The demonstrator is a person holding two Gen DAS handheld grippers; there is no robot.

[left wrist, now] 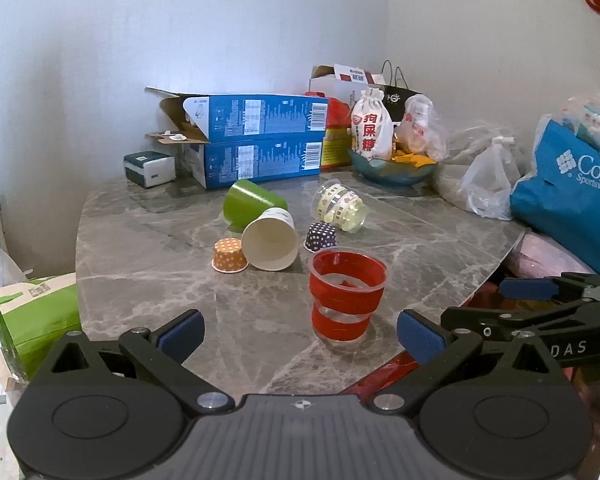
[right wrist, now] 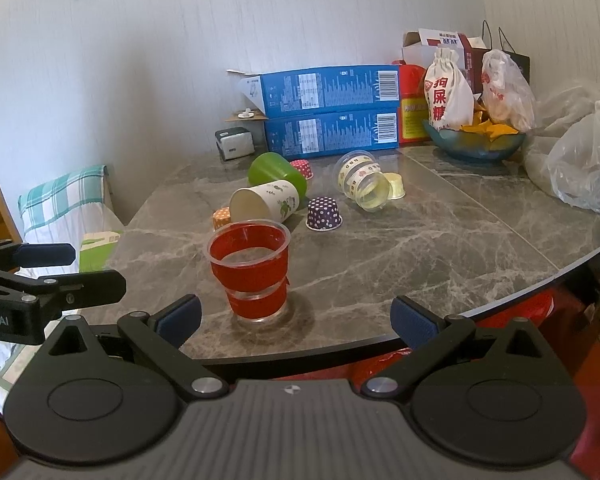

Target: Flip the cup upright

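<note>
Table [left wrist: 148,280] is showing grey marble with pale veining. Near cup [left wrist: 346,294]: clear plastic wrapped in red bands. Paper cup [left wrist: 271,242] is showing a cream inside, white outside with green prints in the right wrist view. Green cup [left wrist: 250,201] is plain bright green. Small baking cups: orange with white dots [left wrist: 229,255], dark purple with white dots [left wrist: 320,236], red with white dots [right wrist: 303,168]. Clear cup [left wrist: 340,207] is carrying cream patterned bands. Boxes [left wrist: 260,140] are blue with white barcodes. Finger pads [left wrist: 180,336] are dark blue on black.
</note>
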